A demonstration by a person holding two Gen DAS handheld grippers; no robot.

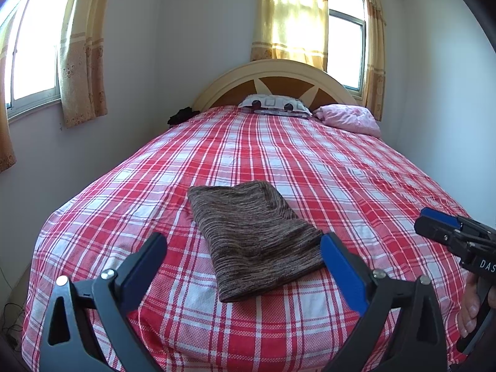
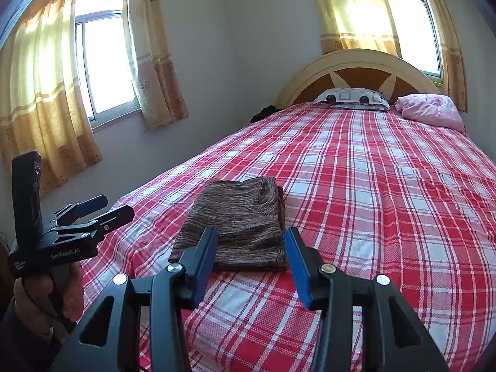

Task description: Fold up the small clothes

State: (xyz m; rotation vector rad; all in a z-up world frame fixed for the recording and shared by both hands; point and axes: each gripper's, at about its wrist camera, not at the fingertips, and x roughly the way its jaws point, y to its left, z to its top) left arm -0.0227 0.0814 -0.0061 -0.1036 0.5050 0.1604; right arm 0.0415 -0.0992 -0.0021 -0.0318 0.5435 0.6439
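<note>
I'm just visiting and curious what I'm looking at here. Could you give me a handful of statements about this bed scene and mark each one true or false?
1. A brown striped garment lies folded on the red plaid bedspread. True.
2. The left gripper is clamped on the garment. False: its jaws stand open, with nothing pinched between them.
3. A pink blanket sits bunched near the headboard. True.
4. The right gripper holds a corner of the garment up off the bed. False: it is open and the garment lies flat.
5. The curtains are dark blue. False: they are yellowish.
</note>
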